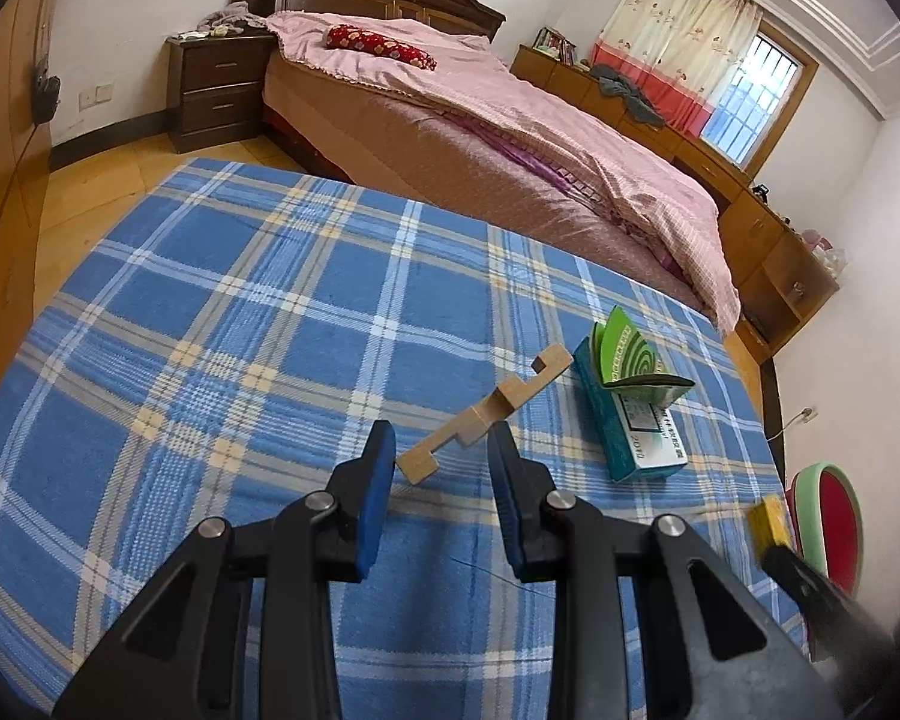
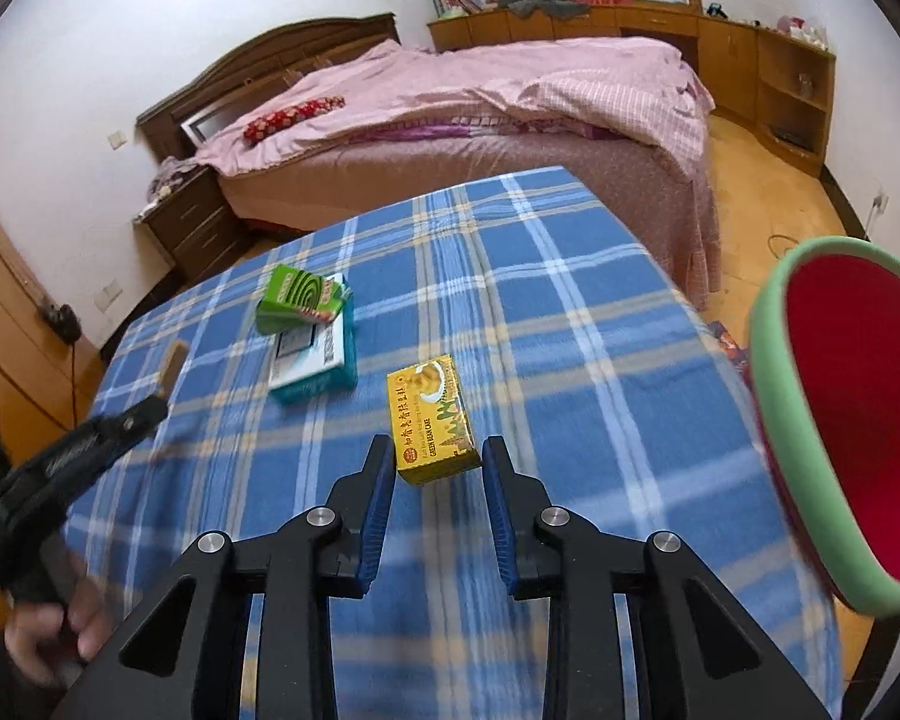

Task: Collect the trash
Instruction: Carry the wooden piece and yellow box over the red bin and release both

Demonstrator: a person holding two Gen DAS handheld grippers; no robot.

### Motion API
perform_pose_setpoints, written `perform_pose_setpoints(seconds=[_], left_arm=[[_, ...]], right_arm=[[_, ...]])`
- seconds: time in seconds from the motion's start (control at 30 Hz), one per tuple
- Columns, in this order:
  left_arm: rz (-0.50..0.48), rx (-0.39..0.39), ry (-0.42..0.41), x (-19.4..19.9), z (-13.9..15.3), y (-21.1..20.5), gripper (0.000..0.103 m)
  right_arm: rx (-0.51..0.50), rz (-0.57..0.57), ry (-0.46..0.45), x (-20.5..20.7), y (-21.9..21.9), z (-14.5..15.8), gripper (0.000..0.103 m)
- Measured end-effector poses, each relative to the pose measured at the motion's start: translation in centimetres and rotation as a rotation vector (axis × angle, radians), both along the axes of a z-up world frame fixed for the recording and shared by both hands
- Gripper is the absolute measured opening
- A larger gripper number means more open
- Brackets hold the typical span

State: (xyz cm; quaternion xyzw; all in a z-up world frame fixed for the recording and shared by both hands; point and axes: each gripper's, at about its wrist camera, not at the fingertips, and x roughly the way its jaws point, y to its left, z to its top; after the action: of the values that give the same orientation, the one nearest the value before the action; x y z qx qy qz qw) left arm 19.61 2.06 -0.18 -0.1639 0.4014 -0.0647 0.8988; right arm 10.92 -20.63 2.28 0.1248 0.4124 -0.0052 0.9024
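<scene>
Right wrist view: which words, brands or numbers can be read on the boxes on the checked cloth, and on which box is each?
"GREEN BEAN CAKE": on the yellow cardboard box, beside larger Chinese characters that I cannot read reliably.
Green cardboard box with a dark spiral picture: print too small.
Teal and white cardboard box: label blurred in both views.

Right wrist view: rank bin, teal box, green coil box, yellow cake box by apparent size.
1. Red bin with green rim, though it is nearest the camera and cut off.
2. Teal box and yellow green bean cake box: look alike, not ranked.
3. Green mosquito coil box, lying on the teal box.
</scene>
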Motion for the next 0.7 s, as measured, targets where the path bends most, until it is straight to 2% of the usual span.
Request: perform_pose_setpoints(seconds=[0.17, 0.3, 0.53, 0.7], left_arm=[[-0.015, -0.009, -0.005, -0.2, 0.2, -0.4, 0.032], [-0.044, -0.057, -0.012, -0.4, 0.8, -0.8, 0.032], [-0.094, -0.057, -0.03, -2.1, 2.5, -2.4, 0.032], [-0.17, -0.044, -0.043, -4.4, 4.0, -5.4, 0.032]], right_arm=[[0.004, -0.019, -0.024, -4.0, -1.2, 0.5, 0.03], [0.023, -0.063, -0.036, -6.8, -2.9, 0.7, 0.03], [0.041, -0.181, -0.056, -11.4, -7.4, 1.1, 0.03], [0.063, -0.253, -0.086, -13.8, -10.5, 1.4, 0.03]])
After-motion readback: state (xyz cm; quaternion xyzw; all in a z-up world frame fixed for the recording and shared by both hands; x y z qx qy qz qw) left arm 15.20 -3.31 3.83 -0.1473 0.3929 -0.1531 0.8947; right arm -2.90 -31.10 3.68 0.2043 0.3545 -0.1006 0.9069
